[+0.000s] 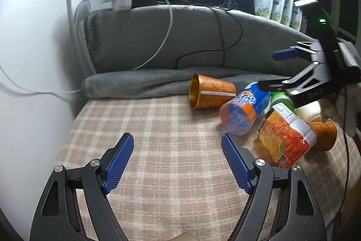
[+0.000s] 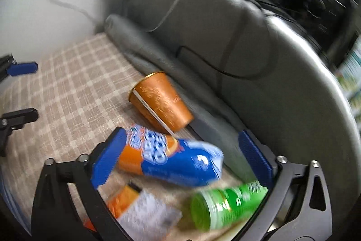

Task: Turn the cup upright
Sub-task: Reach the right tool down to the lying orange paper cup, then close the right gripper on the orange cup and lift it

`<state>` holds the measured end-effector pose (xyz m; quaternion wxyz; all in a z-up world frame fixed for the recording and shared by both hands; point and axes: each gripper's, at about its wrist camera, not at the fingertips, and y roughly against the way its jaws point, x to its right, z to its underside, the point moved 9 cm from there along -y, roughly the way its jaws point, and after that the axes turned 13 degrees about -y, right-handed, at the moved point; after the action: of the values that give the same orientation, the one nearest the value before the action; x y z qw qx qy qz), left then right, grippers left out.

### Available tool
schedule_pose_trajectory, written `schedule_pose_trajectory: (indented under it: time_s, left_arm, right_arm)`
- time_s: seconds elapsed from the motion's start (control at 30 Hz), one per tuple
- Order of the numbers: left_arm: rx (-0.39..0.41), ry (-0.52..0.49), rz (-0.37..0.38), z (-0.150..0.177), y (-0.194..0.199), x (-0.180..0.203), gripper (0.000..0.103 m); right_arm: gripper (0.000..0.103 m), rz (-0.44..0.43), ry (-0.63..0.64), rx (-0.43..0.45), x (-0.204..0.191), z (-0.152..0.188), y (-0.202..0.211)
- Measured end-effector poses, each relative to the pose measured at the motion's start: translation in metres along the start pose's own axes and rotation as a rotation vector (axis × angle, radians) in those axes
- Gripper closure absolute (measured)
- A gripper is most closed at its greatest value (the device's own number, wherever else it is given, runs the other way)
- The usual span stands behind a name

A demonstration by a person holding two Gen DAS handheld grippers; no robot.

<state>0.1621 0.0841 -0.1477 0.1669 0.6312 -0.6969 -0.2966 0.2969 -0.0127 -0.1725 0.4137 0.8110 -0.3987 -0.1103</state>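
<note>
Lying sideways against the grey cushion (image 1: 158, 37), cup (image 1: 209, 92); both hand-held grippers (image 1: 178, 162) (image 2: 180, 159) spread, empty.

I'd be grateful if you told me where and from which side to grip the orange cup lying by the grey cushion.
I would grip the orange cup across its tapered side wall, near the middle. It lies on its side on the checked cloth, gold mouth facing the open left area, base beside the blue bottle. The open left gripper has a free approach from the front; the bottles crowd the right.
</note>
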Motion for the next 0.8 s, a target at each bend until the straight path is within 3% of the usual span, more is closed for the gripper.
schedule_pose_trajectory:
  time_s: [0.47, 0.73, 0.8]
  left_arm:
    - [0.009, 0.094, 0.011, 0.01, -0.002, -0.031, 0.023]
    - [0.021, 0.132, 0.007, 0.013, 0.004, -0.045, 0.023]
    - [0.025, 0.139, 0.001, 0.013, 0.006, -0.049, 0.023]
  right_arm:
    - [0.01, 0.008, 0.212, -0.193, -0.033, -0.026, -0.075]
    - [0.01, 0.032, 0.275, -0.229, -0.046, -0.034, -0.109]
    - [0.014, 0.038, 0.285, -0.231, -0.047, -0.039, -0.116]
